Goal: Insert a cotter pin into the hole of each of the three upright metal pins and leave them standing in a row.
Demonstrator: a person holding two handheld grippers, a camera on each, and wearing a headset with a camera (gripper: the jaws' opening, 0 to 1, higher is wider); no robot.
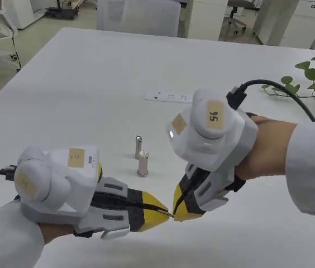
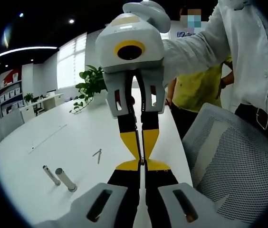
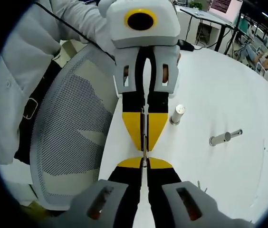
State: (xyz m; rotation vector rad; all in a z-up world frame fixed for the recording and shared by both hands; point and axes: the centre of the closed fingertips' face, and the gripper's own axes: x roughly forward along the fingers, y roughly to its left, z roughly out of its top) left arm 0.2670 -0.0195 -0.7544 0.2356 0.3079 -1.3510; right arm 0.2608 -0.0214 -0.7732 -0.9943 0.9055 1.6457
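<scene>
1. My left hand-held gripper (image 1: 163, 215) and right hand-held gripper (image 1: 180, 212) meet tip to tip low over the near side of the table (image 1: 90, 84). Both sets of jaws are closed, pinching one thin cotter pin (image 3: 144, 154) that bridges the two tips.
2. At 11 o'clock from that meeting point, the near metal pin (image 1: 142, 163) and the slimmer far metal pin (image 1: 138, 146) stand upright. They are just beside each other and apart from both grippers.
3. In the left gripper view, a spare cotter pin (image 2: 97, 154) lies flat on the table at 10 o'clock from my own tips, between them and the metal pins.
4. A tan sticker (image 1: 214, 117) on the right gripper's housing reads "95". I cannot read the stickers on the left one.
5. The table is plain white, with a white power strip (image 1: 168, 96) at 12 o'clock and a leafy plant (image 1: 314, 78) at 2 o'clock. A grey mesh chair (image 2: 234, 156) sits at the near edge, and office desks lie beyond.
</scene>
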